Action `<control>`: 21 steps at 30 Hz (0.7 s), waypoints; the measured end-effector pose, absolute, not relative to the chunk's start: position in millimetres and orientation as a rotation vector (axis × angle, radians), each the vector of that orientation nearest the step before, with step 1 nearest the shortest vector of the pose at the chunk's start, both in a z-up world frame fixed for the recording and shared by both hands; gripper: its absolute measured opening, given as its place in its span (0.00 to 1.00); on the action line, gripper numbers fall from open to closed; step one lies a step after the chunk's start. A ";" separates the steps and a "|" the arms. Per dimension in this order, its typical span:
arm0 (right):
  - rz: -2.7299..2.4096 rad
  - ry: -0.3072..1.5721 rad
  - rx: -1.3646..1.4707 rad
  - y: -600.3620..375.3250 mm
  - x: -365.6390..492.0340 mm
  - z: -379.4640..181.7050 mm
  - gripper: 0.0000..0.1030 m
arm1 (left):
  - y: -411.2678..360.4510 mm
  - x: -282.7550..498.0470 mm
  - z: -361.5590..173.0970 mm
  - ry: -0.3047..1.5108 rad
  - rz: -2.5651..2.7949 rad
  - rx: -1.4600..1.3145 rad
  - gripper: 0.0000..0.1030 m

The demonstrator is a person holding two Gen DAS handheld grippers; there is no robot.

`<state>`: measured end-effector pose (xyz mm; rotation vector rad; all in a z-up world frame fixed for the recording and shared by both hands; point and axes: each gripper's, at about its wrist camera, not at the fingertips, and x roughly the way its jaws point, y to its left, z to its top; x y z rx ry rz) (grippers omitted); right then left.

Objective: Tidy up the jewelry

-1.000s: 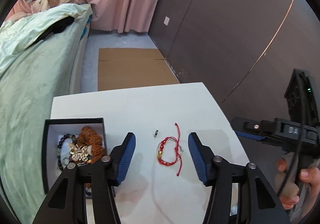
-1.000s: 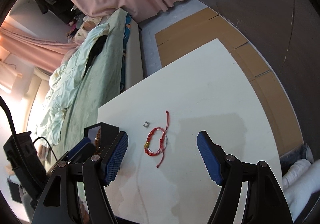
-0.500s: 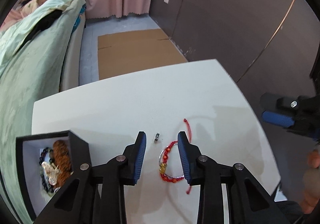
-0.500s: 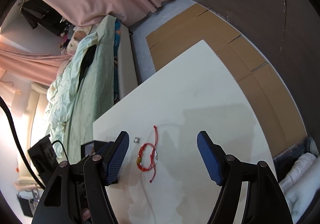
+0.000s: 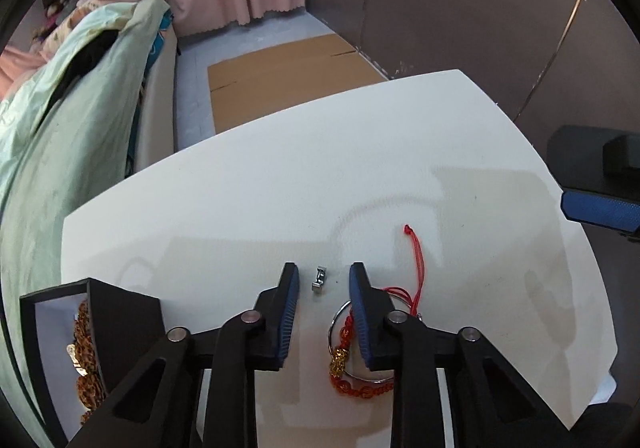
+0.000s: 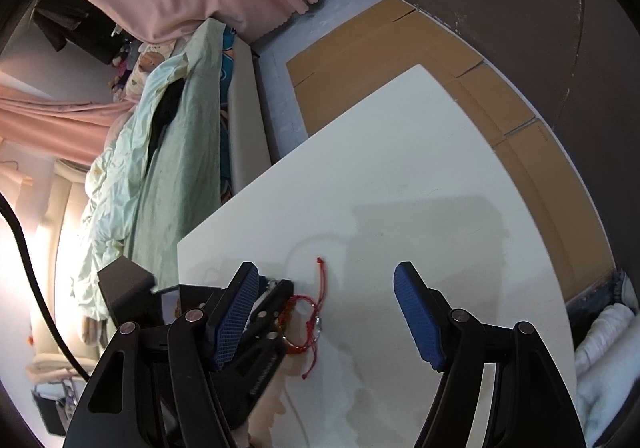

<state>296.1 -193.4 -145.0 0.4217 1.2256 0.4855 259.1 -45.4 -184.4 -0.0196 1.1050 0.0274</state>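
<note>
Over ring (image 5: pixel 319 279), left gripper (image 5: pixel 323 280) fingers closing.

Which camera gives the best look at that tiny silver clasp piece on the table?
The left wrist view. The small silver piece lies in plain sight on the white table, just ahead of the left tool, whose jaws are closing with nothing pressed between them. In the right wrist view it is hidden behind the tools.

1 white table (image 5: pixel 280 188); 1 red beaded cord bracelet (image 5: pixel 352 368); 1 small silver metal clasp (image 5: pixel 319 279); 1 open black jewelry box (image 5: pixel 120 312) w/ several beaded pcs, count unclear.
</note>
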 end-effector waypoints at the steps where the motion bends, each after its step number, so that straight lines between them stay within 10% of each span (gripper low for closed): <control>1: 0.485 1.222 0.412 -191.4 295.2 -144.2 0.69 | -44.0 258.4 -184.2 1.106 0.039 -0.025 0.07; 21: 0.507 1.299 0.328 -161.6 295.4 -166.0 0.52 | -0.8 232.5 -134.8 0.974 0.037 -0.201 0.04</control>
